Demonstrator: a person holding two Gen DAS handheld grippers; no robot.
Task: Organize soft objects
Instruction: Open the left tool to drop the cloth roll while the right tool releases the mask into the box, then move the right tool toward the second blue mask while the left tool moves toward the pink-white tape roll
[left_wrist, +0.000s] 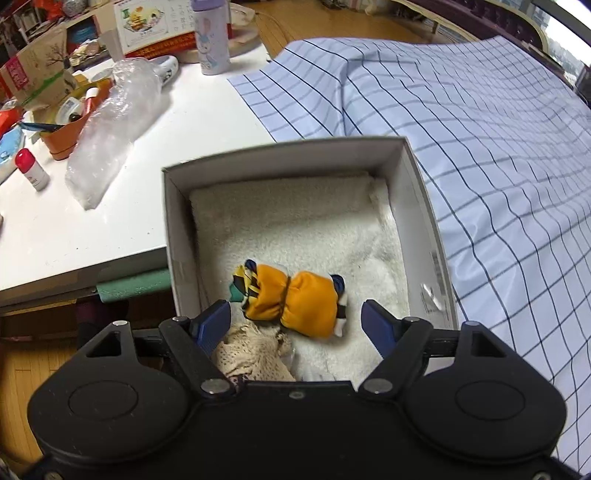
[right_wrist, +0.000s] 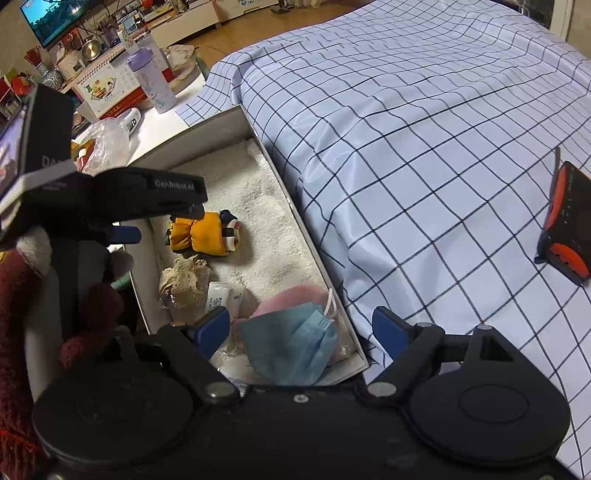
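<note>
A white cardboard box (left_wrist: 173, 221) lined with a white fluffy towel (left_wrist: 295, 221) stands against the bed. An orange rolled cloth bundle (left_wrist: 291, 299) lies on the towel. My left gripper (left_wrist: 297, 317) is open just above it, blue fingers on either side, empty. A beige lace cloth (left_wrist: 251, 354) lies below the left finger. In the right wrist view the box (right_wrist: 299, 225) also holds the bundle (right_wrist: 203, 236), the lace cloth (right_wrist: 184, 277), a blue face mask (right_wrist: 291, 343) and a pink soft item (right_wrist: 291, 295). My right gripper (right_wrist: 301, 328) is open over the mask, empty.
A checked blue bedsheet (left_wrist: 480, 129) covers the bed to the right. A white table (left_wrist: 74, 221) on the left carries a plastic bag (left_wrist: 118, 122), a purple bottle (left_wrist: 210, 37) and clutter. An orange-black device (right_wrist: 565, 225) lies on the bed.
</note>
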